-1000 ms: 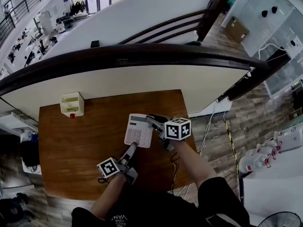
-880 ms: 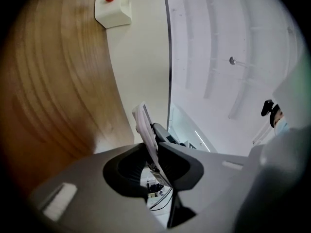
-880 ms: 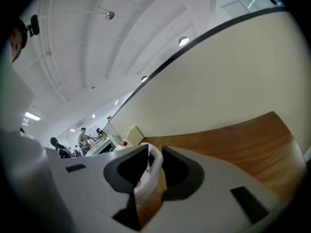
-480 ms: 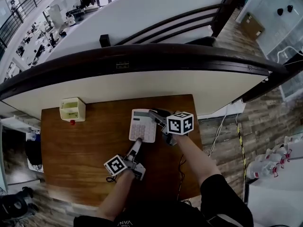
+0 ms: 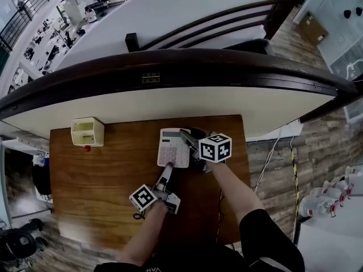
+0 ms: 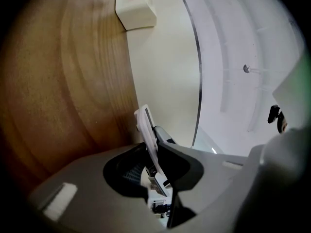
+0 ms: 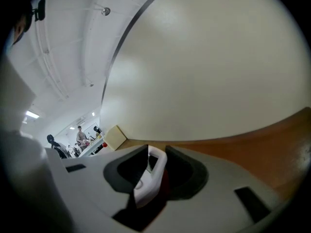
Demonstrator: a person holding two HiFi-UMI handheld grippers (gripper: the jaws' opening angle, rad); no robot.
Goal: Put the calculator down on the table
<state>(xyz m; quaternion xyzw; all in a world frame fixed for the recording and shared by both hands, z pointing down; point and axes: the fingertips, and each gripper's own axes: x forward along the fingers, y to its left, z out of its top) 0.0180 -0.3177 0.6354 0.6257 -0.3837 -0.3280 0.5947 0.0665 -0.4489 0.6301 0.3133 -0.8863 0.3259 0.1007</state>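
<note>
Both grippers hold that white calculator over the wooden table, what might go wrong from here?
The left gripper and right gripper each pinch only a thin edge of the white plastic calculator; if one releases first, it may tilt and drop onto the brown wooden table. It hangs close to the cream wall behind, so a forward push might bump it.

Calculator (image 5: 173,147) over the far middle of the surface (image 5: 102,174), near the wall (image 5: 170,103). Left tongs (image 5: 168,166) at its near edge, right tongs (image 5: 185,135) at its right edge. Small box (image 5: 87,132) on the surface's far-left corner.
</note>
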